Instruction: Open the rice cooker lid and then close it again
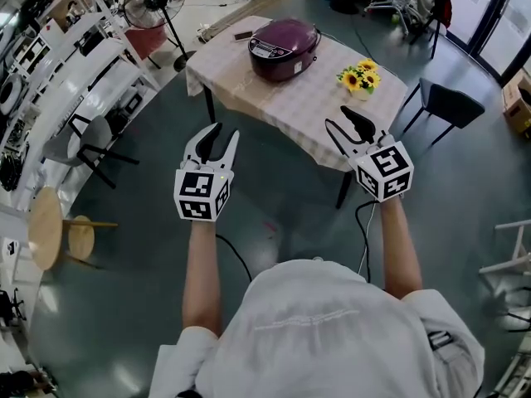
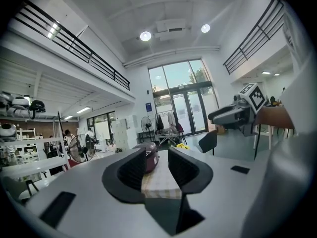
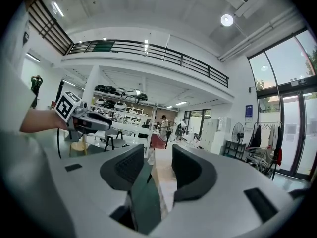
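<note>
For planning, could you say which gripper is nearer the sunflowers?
The right gripper, at the table edge near the sunflowers; the left gripper is over floor.

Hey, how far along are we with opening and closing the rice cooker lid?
Nothing looks done yet: the rice cooker sits on the table with its lid down. In hand: the left gripper and the right gripper are both open and empty, held short of the table's near edge and pointing toward the cooker. Left to do: reach the cooker, lift the lid, then shut it again.
</note>
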### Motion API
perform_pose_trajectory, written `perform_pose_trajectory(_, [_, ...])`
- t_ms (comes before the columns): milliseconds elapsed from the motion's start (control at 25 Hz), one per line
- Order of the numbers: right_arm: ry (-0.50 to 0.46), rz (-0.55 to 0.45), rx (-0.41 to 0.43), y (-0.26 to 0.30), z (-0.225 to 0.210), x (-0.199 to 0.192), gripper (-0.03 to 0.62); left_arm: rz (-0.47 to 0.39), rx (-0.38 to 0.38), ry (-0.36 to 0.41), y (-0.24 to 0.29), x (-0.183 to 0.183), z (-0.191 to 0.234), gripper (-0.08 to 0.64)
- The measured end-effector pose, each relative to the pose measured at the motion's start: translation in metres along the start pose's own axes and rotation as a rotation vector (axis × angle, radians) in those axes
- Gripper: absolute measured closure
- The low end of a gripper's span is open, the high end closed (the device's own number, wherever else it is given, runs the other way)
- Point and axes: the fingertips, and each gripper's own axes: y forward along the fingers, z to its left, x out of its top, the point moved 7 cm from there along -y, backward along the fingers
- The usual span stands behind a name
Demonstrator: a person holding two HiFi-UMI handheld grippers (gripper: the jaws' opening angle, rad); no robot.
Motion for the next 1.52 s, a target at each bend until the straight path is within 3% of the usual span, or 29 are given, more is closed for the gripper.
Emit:
perform_pose_trajectory(520, [0.024, 0.009, -0.036, 0.031, 0.037, -0.001, 0.400, 0.013, -0.026, -0.011, -0.016, -0.025, 0.048, 0.408])
perform_pose_trajectory(840, [0.024, 0.030, -0.065, 0.057, 0.031, -0.002, 0.402, 0.027, -0.067, -0.036, 0.002, -0.039, 0.068, 0.408])
perform_pose_trajectory(1160, [0.048, 0.029, -0.079, 0.127, -0.023, -0.018, 0.402, 0.077, -0.057, -0.041, 0.062, -0.056, 0.110, 0.413])
perform_pose_trajectory(1520, [0.112, 0.048, -0.106, 0.212, -0.108, -0.039, 0.405, 0.121, -0.101, -0.028, 0.184, -0.045, 0.156, 0.414])
